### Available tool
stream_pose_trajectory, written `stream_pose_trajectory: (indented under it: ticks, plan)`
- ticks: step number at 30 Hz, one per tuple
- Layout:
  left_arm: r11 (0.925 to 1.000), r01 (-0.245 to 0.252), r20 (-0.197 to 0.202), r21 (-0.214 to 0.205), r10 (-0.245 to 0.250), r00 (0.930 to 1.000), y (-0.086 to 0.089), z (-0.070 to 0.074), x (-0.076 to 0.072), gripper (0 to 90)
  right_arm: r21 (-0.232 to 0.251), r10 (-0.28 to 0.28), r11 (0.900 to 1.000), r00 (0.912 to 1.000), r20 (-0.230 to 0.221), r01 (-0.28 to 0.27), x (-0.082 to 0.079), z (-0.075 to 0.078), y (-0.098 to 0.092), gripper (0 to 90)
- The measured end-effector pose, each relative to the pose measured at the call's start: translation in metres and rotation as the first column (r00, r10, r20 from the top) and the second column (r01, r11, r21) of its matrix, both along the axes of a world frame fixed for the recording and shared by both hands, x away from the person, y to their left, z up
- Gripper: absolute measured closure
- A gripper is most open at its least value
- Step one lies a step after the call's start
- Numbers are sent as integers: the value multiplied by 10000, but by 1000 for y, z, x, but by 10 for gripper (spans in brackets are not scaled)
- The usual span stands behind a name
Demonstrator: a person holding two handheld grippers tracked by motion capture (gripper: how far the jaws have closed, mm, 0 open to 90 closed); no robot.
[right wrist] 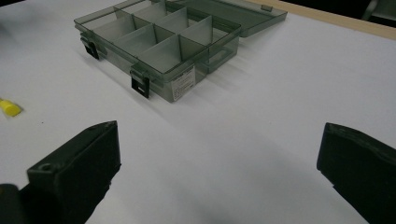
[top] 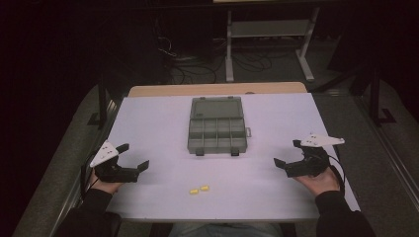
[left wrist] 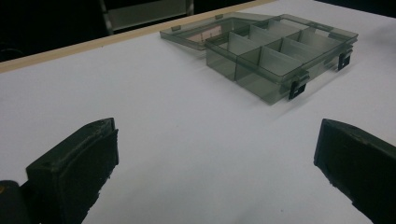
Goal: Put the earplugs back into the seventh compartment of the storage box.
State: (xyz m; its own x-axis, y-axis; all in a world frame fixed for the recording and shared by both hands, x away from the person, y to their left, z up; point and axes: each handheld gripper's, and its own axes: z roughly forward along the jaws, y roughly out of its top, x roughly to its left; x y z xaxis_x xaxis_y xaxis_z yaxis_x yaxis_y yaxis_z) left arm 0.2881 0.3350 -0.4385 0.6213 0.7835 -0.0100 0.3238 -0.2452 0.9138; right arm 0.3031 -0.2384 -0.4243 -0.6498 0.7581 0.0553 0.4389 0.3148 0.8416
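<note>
A smoky grey compartment box (top: pixel 217 126) lies open at the middle of the white table, its lid folded flat behind it. The box (left wrist: pixel 280 51) (right wrist: pixel 159 42) has several empty compartments and two black latches on its near side. Two small yellow pieces (top: pixel 199 189) lie near the front edge; one yellow piece (right wrist: pixel 9 108) is at the left edge of the right gripper view. My left gripper (top: pixel 133 156) rests open at the left of the table, nothing between its jaws. At the right side my right gripper (top: pixel 288 153) is open too, and empty.
The white sheet (top: pixel 276 118) covers the table, with a wooden strip (top: pixel 217 89) along the far edge. Beyond the table stand a metal shelf frame (top: pixel 269 34) and loose cables (top: pixel 192 64) on a dark floor.
</note>
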Motion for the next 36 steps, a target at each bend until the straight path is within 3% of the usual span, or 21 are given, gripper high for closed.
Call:
stream_pose_trajectory:
  ticks: [27,36]
  plan:
    - [9999,114,-152,27,-113,9998,-1,-2,0,0,-178,481,9987,9987,-175,-484,0,8,6,0]
    - [9999,63,-124,119,-61,9999,-2,-1,-1,0,-467,1232,9911,9916,-394,-1250,4,22,30,0]
